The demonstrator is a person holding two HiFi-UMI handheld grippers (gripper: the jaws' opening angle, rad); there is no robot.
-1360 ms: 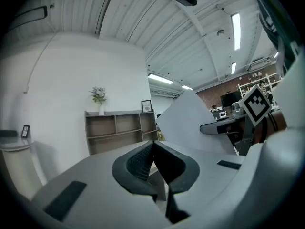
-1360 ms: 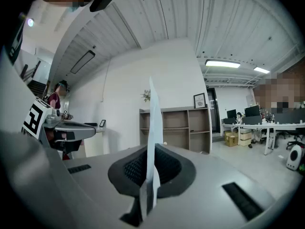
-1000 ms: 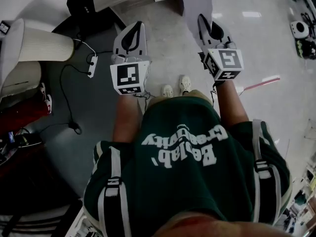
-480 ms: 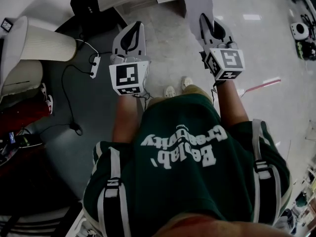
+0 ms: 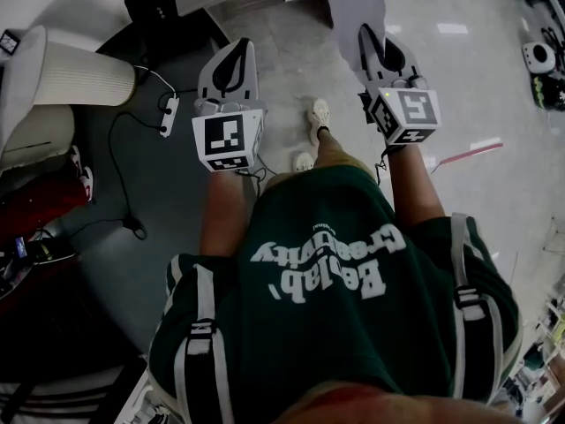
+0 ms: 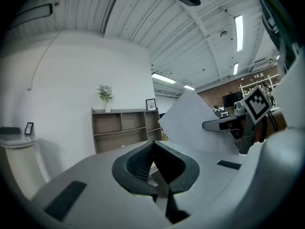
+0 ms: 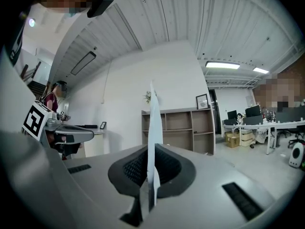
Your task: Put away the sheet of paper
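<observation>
**A:** Both forearms are stretched out ahead of the body, side by side. The right gripper [image 5: 369,41] points level and straight forward, marker cube riding on top.

**B:** And it has the goods!

**A:** It does. The sheet of paper [image 5: 355,3] is clamped between that gripper's pads. It stands in an upright plane, rising above and ahead of the jaws, high over the floor [image 5: 459,87] and touching nothing else.

**B:** How does it look from the gripper itself?

**A:** In the right gripper view it's edge-on, a thin white line climbing straight out of the closed jaws. Behind it a shelf unit [image 7: 178,128] stands against the far wall.

**B:** And the other side?

**A:** The left gripper [image 5: 238,53] is held about level too, maybe a touch nose-down, well apart from the sheet. Its jaws are together, tips meeting, nothing between them.

**B:** So an empty gripper alongside.

**A:** Exactly. In the left gripper view the sheet shows its broad face off to the right, tilted, with the right gripper pinching it low down.

**B:** Anything underfoot?

**A:** In the head view a shoe [image 5: 320,113] sits on the floor, showing between the two grippers.
</observation>
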